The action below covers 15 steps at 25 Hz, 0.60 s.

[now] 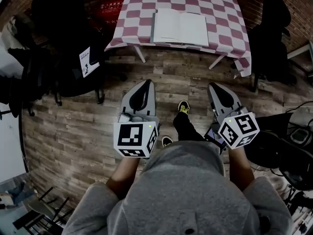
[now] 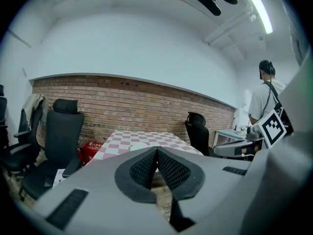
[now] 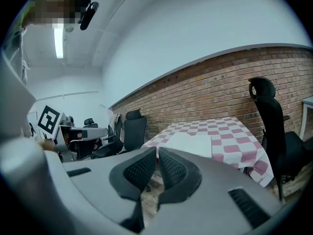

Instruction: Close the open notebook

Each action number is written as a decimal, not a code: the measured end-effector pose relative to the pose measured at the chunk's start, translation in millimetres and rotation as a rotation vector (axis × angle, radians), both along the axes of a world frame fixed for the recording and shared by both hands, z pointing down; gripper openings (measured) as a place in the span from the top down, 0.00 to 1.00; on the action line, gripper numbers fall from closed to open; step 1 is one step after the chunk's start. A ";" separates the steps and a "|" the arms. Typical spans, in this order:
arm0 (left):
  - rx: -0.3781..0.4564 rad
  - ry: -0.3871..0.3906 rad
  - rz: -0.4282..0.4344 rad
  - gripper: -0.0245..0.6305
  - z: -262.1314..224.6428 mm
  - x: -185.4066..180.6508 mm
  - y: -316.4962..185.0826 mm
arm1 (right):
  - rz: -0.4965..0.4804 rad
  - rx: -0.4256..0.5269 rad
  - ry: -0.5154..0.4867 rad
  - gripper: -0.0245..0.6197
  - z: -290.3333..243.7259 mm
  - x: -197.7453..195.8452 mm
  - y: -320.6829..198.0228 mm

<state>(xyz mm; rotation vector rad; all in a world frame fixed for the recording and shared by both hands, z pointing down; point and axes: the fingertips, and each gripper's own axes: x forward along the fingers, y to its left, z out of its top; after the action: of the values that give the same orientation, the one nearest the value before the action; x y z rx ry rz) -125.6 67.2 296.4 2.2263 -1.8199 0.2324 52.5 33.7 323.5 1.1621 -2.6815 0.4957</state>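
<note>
**Visitor:** So where is the notebook (image 1: 180, 28) sitting right now?

**Onlooker:** It is lying open, pages up, on the table (image 1: 222, 6) with the pink-and-white checked cloth. It is sitting towards the edge nearest the person, and nothing is touching it.

**Visitor:** And what are the grippers doing?

**Onlooker:** The person is holding both out in front over the wooden floor (image 1: 73, 131), well short of the table. The left gripper (image 1: 145, 83) is pointing at the table with its fingers pressing together on nothing. The right gripper (image 1: 214, 86) is showing the same thing, pads meeting at the tips with nothing between them.

**Visitor:** Is anything standing around the table?

**Onlooker:** A black office chair (image 1: 63, 28) is standing to its left and another is standing to its right. The brick wall (image 2: 122, 102) is running behind it. One shoe (image 1: 183, 106) is showing on the floor between the two grippers.
</note>
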 end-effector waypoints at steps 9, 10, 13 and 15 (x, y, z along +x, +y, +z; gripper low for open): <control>-0.039 -0.024 -0.030 0.95 5.0 3.0 -48.7 | -0.026 -0.028 -0.011 0.91 6.9 3.0 -50.6; -0.042 -0.029 -0.032 0.95 5.4 4.3 -54.2 | -0.028 -0.032 -0.013 0.91 7.7 4.3 -56.5; -0.055 -0.042 -0.039 0.95 7.0 6.5 -69.7 | -0.039 -0.039 -0.017 0.91 9.3 5.4 -72.7; -0.063 -0.047 -0.046 0.95 7.4 6.8 -77.7 | -0.044 -0.041 -0.022 0.91 8.8 5.3 -82.0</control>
<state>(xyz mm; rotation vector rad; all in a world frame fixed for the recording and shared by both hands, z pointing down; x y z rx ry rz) -118.8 -10.5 303.7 2.1517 -1.8587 0.3309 57.8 -48.2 332.4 1.0910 -2.6956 0.5573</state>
